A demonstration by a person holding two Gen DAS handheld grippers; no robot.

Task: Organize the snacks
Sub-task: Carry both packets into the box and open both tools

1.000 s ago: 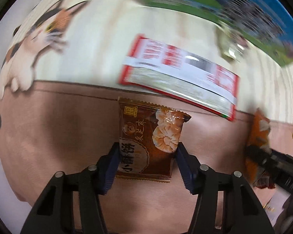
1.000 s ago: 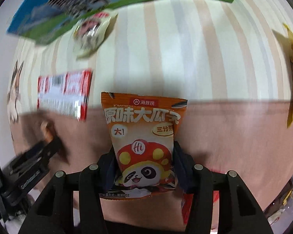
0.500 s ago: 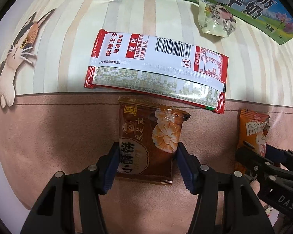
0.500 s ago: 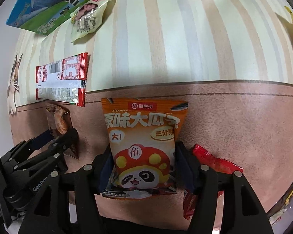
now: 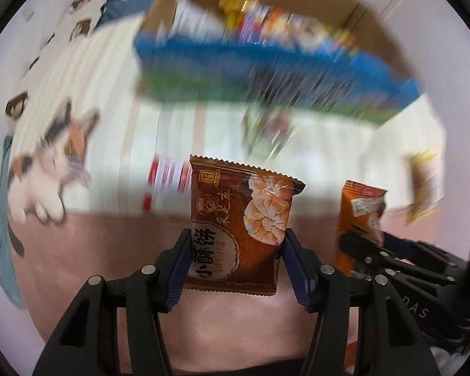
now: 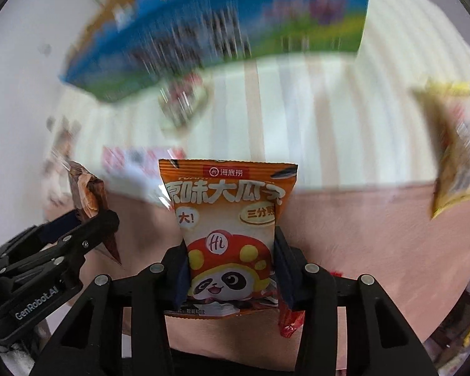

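Home: cat-print bedspread (image 5: 56,144), snacks

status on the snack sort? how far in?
Done: the box already holds several snacks. In hand: left gripper grips a brown packet; right gripper, jaws just closing, grips an orange packet. Left: a red packet, a yellow packet and a blurred one on the cloth.

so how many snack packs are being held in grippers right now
2: a brown pastry pack in the left gripper, an orange seed pack in the right gripper.
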